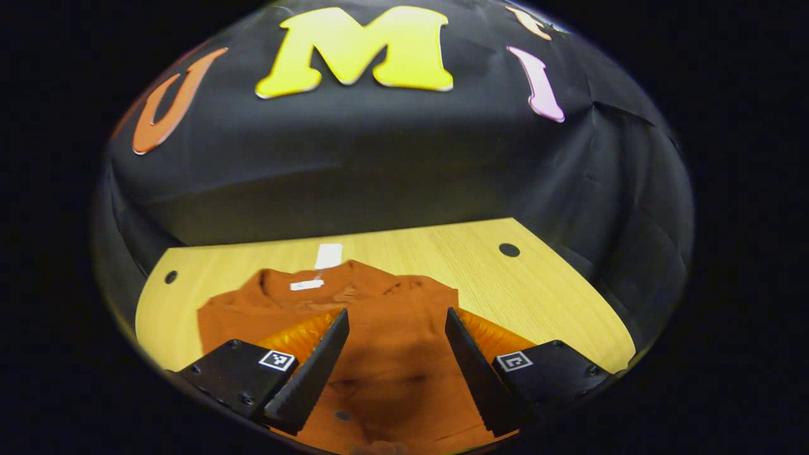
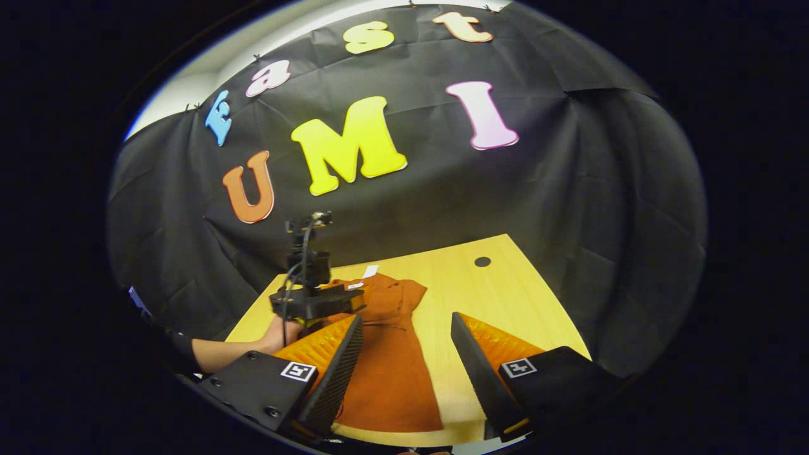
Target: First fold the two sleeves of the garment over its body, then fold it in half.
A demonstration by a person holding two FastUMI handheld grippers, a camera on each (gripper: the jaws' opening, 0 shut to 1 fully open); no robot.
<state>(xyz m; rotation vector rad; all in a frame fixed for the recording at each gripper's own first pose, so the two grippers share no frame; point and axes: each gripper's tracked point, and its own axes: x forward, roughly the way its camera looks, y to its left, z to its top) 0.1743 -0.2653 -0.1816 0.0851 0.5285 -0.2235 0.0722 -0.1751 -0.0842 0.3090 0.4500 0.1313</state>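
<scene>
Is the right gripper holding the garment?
No: in the right gripper view the right gripper stands open above the table, its fingers apart, nothing between them, the garment lying flat.

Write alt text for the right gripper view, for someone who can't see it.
A rust-orange garment lies flat on a light wooden table, collar toward the far black cloth wall. The right hand-held gripper hangs open over the garment's near edge. Farther left, a person's hand holds the left hand-held gripper over the garment.
</scene>
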